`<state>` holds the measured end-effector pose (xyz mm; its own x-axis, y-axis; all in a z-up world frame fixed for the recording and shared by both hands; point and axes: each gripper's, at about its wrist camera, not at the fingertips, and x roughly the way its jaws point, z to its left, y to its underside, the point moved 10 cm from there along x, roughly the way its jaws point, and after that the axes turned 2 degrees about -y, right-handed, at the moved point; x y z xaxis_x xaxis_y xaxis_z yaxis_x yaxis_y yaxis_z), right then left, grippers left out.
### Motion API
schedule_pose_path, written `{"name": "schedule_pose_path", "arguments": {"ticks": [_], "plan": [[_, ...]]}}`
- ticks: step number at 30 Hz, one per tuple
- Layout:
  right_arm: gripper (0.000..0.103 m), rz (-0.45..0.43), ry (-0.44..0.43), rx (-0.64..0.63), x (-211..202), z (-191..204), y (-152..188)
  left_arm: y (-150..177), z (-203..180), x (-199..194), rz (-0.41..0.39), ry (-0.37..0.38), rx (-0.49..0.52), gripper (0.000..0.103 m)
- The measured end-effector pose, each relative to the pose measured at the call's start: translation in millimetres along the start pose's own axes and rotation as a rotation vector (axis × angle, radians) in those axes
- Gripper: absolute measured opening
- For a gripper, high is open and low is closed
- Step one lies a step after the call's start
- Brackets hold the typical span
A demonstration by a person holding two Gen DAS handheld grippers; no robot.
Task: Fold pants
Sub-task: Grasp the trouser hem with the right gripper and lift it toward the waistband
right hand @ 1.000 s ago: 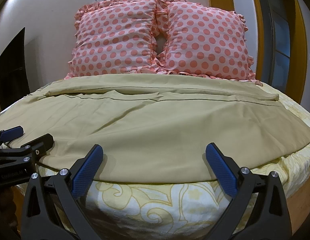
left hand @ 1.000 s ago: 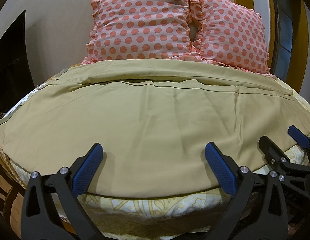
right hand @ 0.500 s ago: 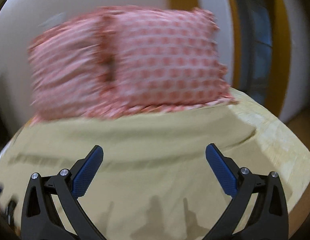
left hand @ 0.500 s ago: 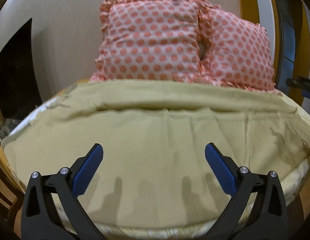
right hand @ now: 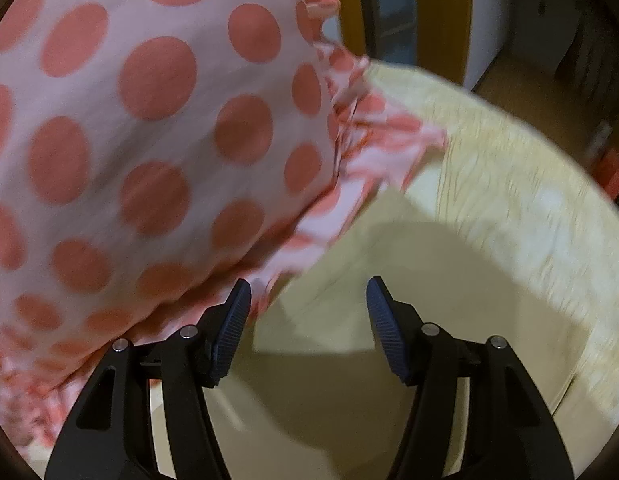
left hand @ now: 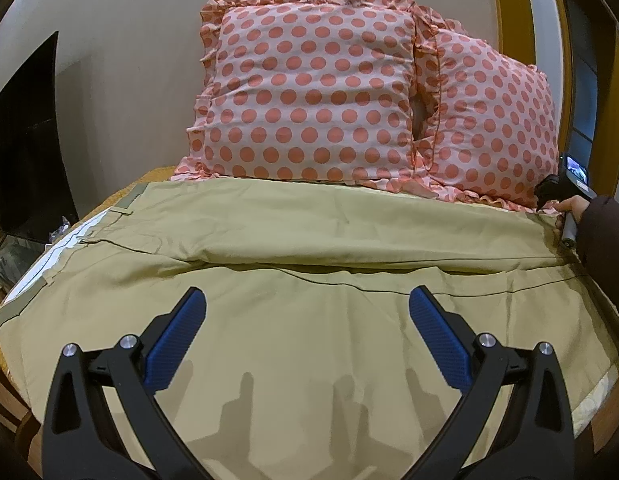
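Left wrist view: left tongs [left hand: 307, 330] wide open, empty, above pants [left hand: 309, 280] | right tongs [right hand: 307, 318] part open, empty, at far hem beside pillow [right hand: 129, 120] | pants flat across bed [right hand: 509, 200], legs side by side; no fold made yet.

Warm, rather dim indoor light falls from above and behind, throwing soft finger-shaped shadows of the left tongs [left hand: 305, 336] onto the near part of the pants [left hand: 309, 304], and the left wrist view is sharp. The right wrist view is smeared by motion blur across the dotted pillow [right hand: 141, 128] and the bed [right hand: 509, 184], with a broad dark shadow ahead of the right tongs [right hand: 307, 320]. Both pictures bow strongly outward and darken to black at the corners.
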<state>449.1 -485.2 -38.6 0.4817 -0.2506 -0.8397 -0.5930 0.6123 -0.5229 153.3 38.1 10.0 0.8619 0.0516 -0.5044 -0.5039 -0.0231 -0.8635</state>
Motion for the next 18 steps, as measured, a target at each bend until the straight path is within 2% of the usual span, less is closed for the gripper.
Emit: {"name": "schedule_pose_path", "arguments": {"ticks": [1, 2, 3, 4, 5, 6, 9, 13, 15, 16, 18], "plan": [[0.059, -0.012, 0.037, -0.024, 4, -2, -2, 1, 0, 3, 0.006, -0.001, 0.004, 0.101], [0.051, -0.039, 0.085, -0.065, 7, -6, -3, 2, 0, 5, 0.013, -0.002, 0.006, 0.101], [0.04, -0.058, 0.083, -0.079, 5, -7, 1, 3, 0, 6, 0.018, 0.0, 0.005, 0.101], [0.034, -0.082, 0.076, -0.084, 3, -12, 4, 4, 0, 7, 0.022, 0.005, 0.0, 0.101], [0.017, -0.086, 0.051, -0.077, 2, -17, 6, 5, 1, 8, 0.024, 0.009, -0.005, 0.101], [0.008, -0.085, 0.02, -0.062, -1, -23, 10, 6, 1, 8, 0.026, 0.012, -0.008, 0.101], [0.005, -0.109, -0.118, -0.002, -18, -39, 18, 6, 2, 6, 0.025, 0.018, -0.015, 0.101], [0.004, -0.214, -0.361, 0.058, -88, -60, 37, 6, 5, -1, 0.009, 0.021, -0.028, 0.101], [0.004, -0.248, -0.486, 0.107, -128, -87, 57, 4, 8, -4, 0.003, 0.021, -0.036, 0.101], [0.004, -0.263, -0.55, 0.144, -151, -108, 78, 2, 9, -5, -0.002, 0.021, -0.042, 0.101], [0.004, -0.241, -0.588, 0.185, -167, -129, 100, -2, 12, -8, -0.007, 0.019, -0.053, 0.101]]}}
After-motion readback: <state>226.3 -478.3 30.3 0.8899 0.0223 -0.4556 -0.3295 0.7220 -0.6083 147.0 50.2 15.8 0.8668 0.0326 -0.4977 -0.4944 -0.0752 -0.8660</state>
